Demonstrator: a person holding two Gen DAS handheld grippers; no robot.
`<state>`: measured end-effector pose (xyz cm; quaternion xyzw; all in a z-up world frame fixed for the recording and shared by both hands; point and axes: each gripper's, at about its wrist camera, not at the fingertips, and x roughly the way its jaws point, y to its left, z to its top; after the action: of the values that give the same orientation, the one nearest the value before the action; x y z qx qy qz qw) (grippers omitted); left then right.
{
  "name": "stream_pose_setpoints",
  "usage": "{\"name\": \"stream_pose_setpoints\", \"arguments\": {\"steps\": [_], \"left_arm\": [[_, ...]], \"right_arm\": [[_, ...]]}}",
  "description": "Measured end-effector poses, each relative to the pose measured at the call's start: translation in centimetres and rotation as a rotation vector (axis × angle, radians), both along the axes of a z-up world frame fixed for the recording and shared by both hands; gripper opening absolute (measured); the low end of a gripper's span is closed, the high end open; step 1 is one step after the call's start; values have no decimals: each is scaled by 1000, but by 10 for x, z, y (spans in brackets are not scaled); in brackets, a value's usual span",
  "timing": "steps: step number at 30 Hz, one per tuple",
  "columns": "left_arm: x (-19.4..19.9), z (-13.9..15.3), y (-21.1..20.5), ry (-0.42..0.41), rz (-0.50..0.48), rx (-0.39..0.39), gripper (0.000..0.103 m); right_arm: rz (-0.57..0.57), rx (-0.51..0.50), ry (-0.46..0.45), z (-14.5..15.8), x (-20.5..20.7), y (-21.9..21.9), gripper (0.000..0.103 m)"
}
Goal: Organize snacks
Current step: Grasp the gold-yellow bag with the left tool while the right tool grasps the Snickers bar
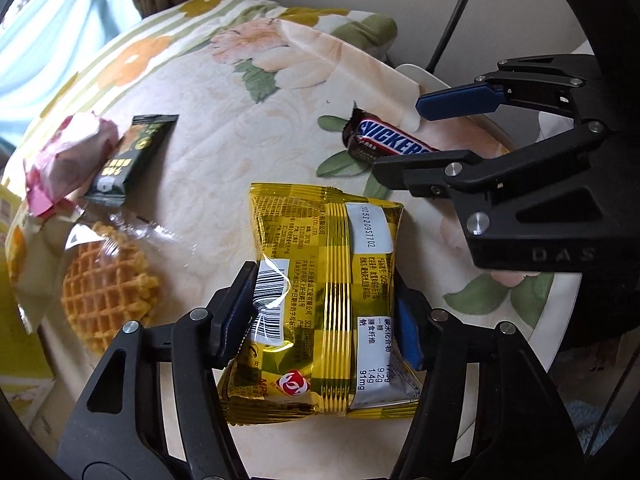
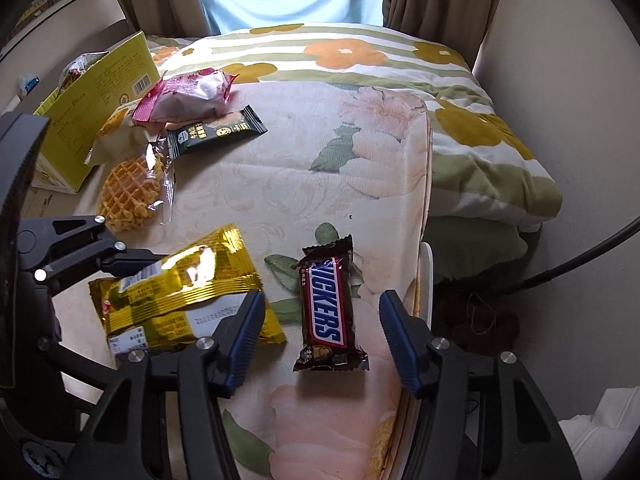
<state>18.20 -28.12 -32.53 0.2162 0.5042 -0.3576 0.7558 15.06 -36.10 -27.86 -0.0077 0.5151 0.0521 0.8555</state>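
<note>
On floral cloth (image 2: pixel 280 184): left claw (image 1: pixel 324 316) grips gold packet (image 1: pixel 320 280); right claw (image 2: pixel 320 336) spread wide around Snickers (image 2: pixel 326 308).

My left claw (image 1: pixel 320 320) pinches the gold snack packet (image 1: pixel 324 300) on both sides. Ahead, my right claw (image 1: pixel 404 132) gapes around the Snickers bar (image 1: pixel 386 142). A waffle (image 1: pixel 108 296), dark green bar (image 1: pixel 132 158) and pink packet (image 1: pixel 68 156) lie left on the floral cover (image 1: pixel 240 132).

In the right wrist view the Snickers bar (image 2: pixel 330 310) lay at lower centre on the cloth-covered table (image 2: pixel 320 168), the foil packet (image 2: pixel 180 296) to its left. The waffle (image 2: pixel 130 196), two wrapped snacks (image 2: pixel 218 132) and, it seemed, a box (image 2: pixel 96 100) sat at upper left.
</note>
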Motion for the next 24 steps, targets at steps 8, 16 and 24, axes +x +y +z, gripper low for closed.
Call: {"name": "stream_pose_setpoints", "arguments": {"steps": [8, 16, 24], "left_arm": [[5, 5, 14, 11, 57, -12, 58], [7, 14, 17, 2, 95, -32, 58], [7, 36, 27, -17, 130, -51, 58]], "right_arm": [[12, -29, 12, -10, 6, 3, 45], [36, -60, 23, -18, 6, 7, 29], [29, -30, 5, -5, 2, 10, 26]]}}
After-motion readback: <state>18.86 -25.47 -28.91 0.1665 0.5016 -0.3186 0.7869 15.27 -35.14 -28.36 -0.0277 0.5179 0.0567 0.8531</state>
